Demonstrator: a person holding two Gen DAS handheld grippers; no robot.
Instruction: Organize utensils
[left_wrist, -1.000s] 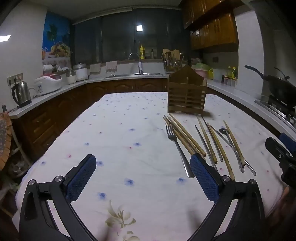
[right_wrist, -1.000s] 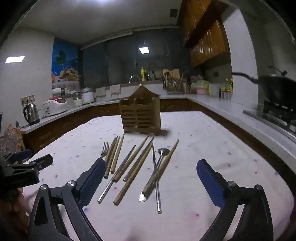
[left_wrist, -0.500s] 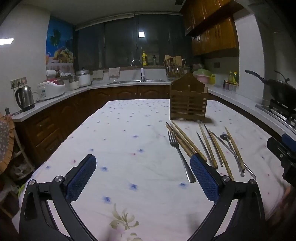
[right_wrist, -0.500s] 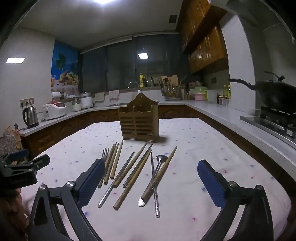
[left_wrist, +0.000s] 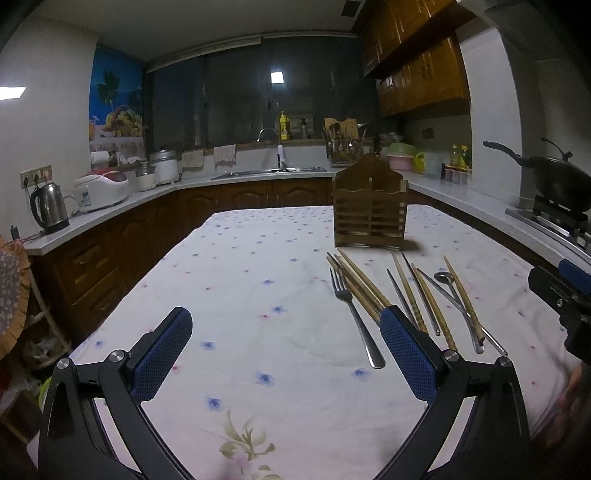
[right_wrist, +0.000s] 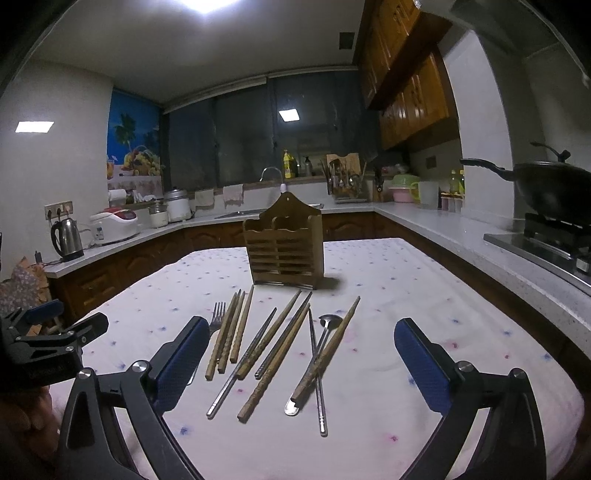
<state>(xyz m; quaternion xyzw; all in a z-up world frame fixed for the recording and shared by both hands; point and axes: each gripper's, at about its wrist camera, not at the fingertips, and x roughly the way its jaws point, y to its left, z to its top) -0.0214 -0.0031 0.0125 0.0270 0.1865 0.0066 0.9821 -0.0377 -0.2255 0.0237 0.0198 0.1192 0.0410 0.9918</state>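
Nearest of all, the left gripper (left_wrist: 284, 354) hangs above the tablecloth (left_wrist: 236, 280) with its blue-padded jaws spread wide and nothing between them; its right pad sits in front of the loose utensils. The right gripper (right_wrist: 301, 360) is likewise spread wide and empty, framing the whole scatter from the near edge of the table.

The utensils lie flat on the white, flower-dotted cloth, fanned out with their far ends towards the holder. One steel fork (right_wrist: 218, 315) lies furthest left, tines pointing away, its handle hidden behind the right gripper's left pad. Just beside it three wooden chopsticks (right_wrist: 231, 334) lie close together. In the middle, one thin metal chopstick (right_wrist: 242, 363) crosses under or beside three more wooden chopsticks (right_wrist: 275, 350), ribbed at their near ends. To the right, one steel spoon (right_wrist: 319, 341), bowl at the far end, is crossed by a second metal chopstick (right_wrist: 317, 373) and a seventh wooden chopstick (right_wrist: 328, 349) resting over its handle.

Beyond them one wooden utensil holder (right_wrist: 283, 245) stands upright, slatted in front, with a peaked back and two visible compartments; whether anything is inside cannot be told.

Further off, a counter (right_wrist: 439, 221) runs round the room, carrying a kettle (right_wrist: 68, 238) on the left and a wok (right_wrist: 550, 184) on the right.
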